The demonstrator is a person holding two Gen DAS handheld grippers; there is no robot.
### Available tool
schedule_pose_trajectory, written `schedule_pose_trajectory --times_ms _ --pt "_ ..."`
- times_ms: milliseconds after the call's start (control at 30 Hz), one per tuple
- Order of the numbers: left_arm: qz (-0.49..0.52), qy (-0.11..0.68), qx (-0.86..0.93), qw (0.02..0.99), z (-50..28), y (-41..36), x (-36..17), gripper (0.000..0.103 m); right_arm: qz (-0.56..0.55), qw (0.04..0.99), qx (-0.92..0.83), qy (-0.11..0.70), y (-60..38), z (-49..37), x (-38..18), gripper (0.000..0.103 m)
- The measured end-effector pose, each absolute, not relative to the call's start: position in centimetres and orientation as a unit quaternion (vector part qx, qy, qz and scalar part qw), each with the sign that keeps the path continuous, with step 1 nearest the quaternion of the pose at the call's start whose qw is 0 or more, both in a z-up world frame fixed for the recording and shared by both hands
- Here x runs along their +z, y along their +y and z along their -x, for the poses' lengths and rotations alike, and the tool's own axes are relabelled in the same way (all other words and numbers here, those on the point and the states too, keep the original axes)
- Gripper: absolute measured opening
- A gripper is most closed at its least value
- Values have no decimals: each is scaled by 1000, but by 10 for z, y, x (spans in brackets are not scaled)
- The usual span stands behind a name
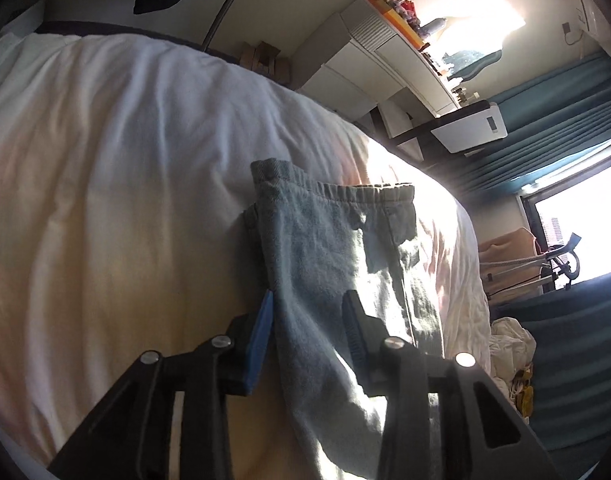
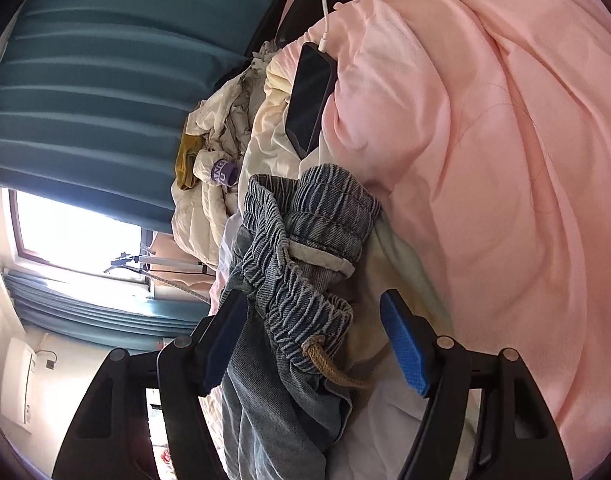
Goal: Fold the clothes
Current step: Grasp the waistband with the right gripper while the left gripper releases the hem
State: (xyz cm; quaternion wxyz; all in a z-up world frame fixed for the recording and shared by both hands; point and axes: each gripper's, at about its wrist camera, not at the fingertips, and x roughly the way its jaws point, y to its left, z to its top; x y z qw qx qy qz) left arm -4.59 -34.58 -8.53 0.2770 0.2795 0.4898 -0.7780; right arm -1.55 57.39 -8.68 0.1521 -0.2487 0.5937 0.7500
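The left tool (image 1: 307,320) stands spread, its pads apart over light blue pants (image 1: 345,264) lying on the white bed (image 1: 125,160). The right tool (image 2: 309,340) is likewise spread around bunched denim jeans (image 2: 297,280) beside a pink duvet (image 2: 485,160).

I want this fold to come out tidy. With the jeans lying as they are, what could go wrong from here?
1. The right tongs stand open around the bunched waistband; closing here may pinch several layers or the drawstring and drag the fold askew.
2. The phone with its cable lies just beyond the jeans; a tug on the fabric could shift it.
3. The left tongs straddle the cloth without clearly pressing it, so a lift may slip.
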Motion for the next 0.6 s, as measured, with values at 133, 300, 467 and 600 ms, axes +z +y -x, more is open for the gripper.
schedule_pose_trajectory --times_ms 133,300,467,600 --pt "-276 447 -818 233 43 -316 -63 54 256 136 787 545 567 27 -73 65" --pt "-327 369 -855 163 68 -274 -56 54 277 170 811 487 565 40 -70 61" --pt "-356 299 -877 118 86 -239 -53 54 284 163 812 482 566 44 -76 47" --pt "-372 289 -877 98 93 -234 -58 54 302 145 828 450 546 44 -63 32"
